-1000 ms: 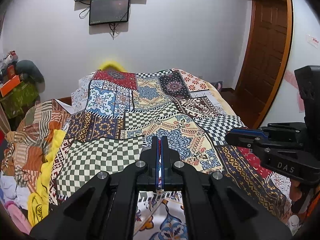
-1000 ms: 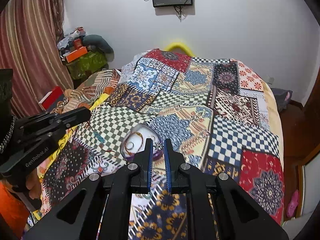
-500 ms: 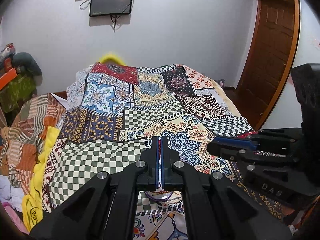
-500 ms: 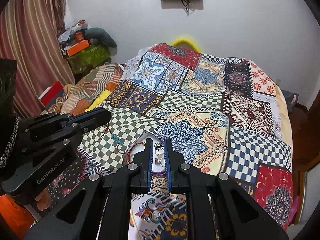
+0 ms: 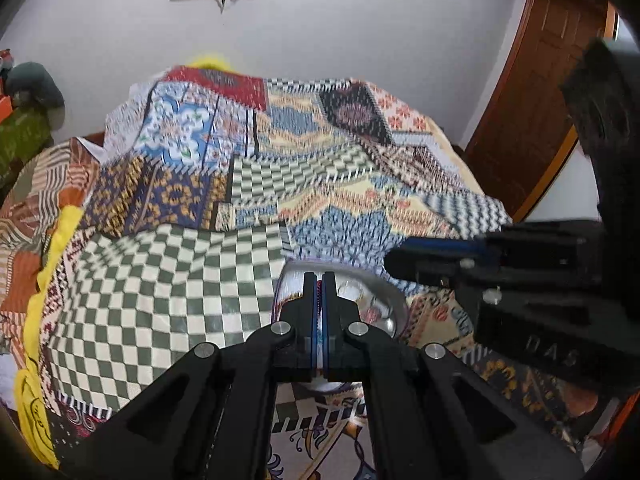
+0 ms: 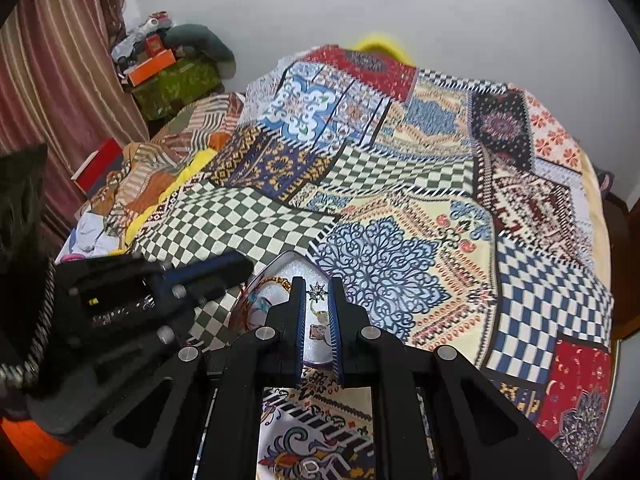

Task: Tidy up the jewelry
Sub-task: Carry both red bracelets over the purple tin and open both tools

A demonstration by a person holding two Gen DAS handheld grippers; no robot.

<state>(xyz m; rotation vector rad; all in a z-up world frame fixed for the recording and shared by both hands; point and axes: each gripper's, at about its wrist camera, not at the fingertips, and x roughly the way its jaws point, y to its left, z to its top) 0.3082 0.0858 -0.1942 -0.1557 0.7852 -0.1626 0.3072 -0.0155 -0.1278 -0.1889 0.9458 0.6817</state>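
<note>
An open jewelry box (image 6: 295, 267) with a white lining lies on the patchwork bedspread (image 6: 384, 264), holding a gold bangle (image 6: 276, 280) and rings (image 6: 319, 332). My right gripper (image 6: 317, 280) hovers just over it, shut on a small silver star-shaped jewel (image 6: 317, 291) at its fingertips. In the left wrist view my left gripper (image 5: 319, 276) is shut on a thin red strand (image 5: 319, 290), above the box (image 5: 384, 296). The right gripper (image 5: 396, 258) reaches in from the right. The left gripper (image 6: 236, 262) shows beside the box in the right wrist view.
The bed fills both views. Crumpled clothes and a yellow cloth (image 5: 44, 280) line its left side, with a red box (image 6: 96, 164) and piled things (image 6: 172, 68) by the curtain. A wooden door (image 5: 532, 120) stands at the right.
Both grippers have come down and forward over the box, which now sits right under their fingertips. They have also drawn closer to each other. Each keeps its hold.
</note>
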